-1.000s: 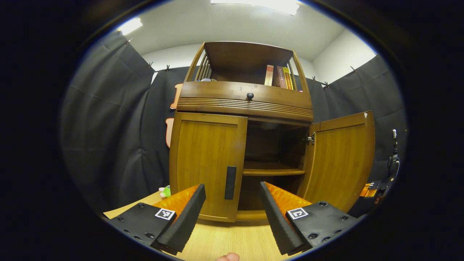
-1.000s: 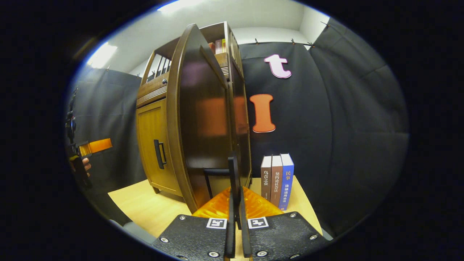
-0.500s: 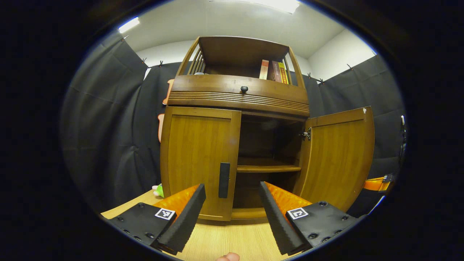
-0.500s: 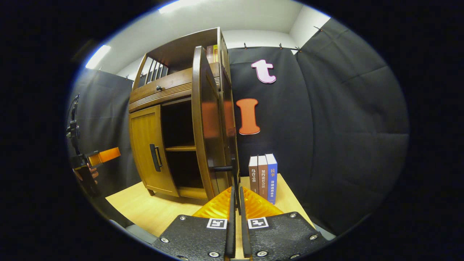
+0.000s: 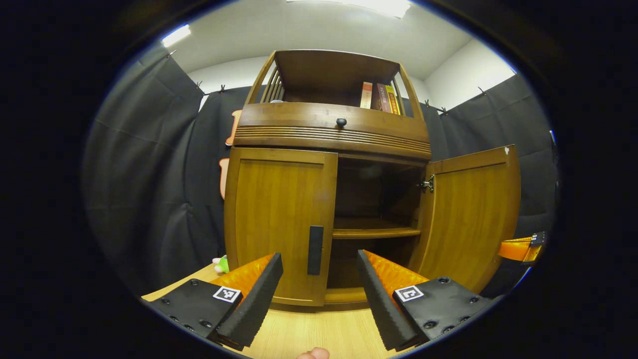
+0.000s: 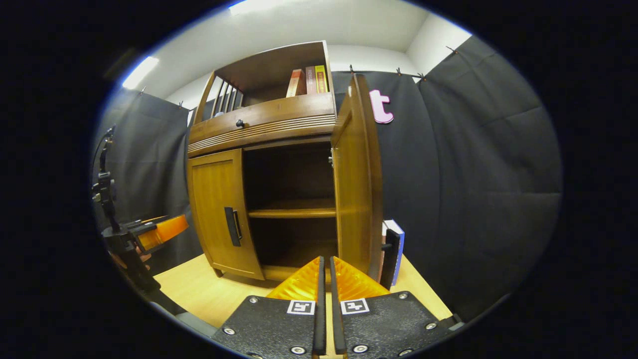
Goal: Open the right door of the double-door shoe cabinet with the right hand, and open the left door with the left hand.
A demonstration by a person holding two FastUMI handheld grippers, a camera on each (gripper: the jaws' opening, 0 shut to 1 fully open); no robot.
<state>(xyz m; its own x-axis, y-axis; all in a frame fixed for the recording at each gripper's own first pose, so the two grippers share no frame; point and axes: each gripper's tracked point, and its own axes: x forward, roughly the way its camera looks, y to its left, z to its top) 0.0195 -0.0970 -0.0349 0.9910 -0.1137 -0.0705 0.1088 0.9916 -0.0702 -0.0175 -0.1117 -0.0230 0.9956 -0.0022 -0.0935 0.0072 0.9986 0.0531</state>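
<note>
Since the previous frames your right tongs [image 6: 325, 264] have let go of the right door [image 6: 355, 179], whose handle [image 6: 390, 259] now stands clear of them; the fingers are closed together on nothing, just in front of the door's edge. That door hangs swung wide from the shoe cabinet [image 5: 329, 134], showing a bare shelf [image 5: 374, 232] inside. Your left tongs [image 5: 319, 279] are spread open, low over the wooden surface [image 5: 319, 334], facing the left door [image 5: 279, 224], which is shut. Its dark handle [image 5: 315, 249] sits between the two fingers in the left gripper view, not touched. Books [image 5: 379, 97] stand on the top shelf; more books [image 6: 397, 244] stand behind the open door.
</note>
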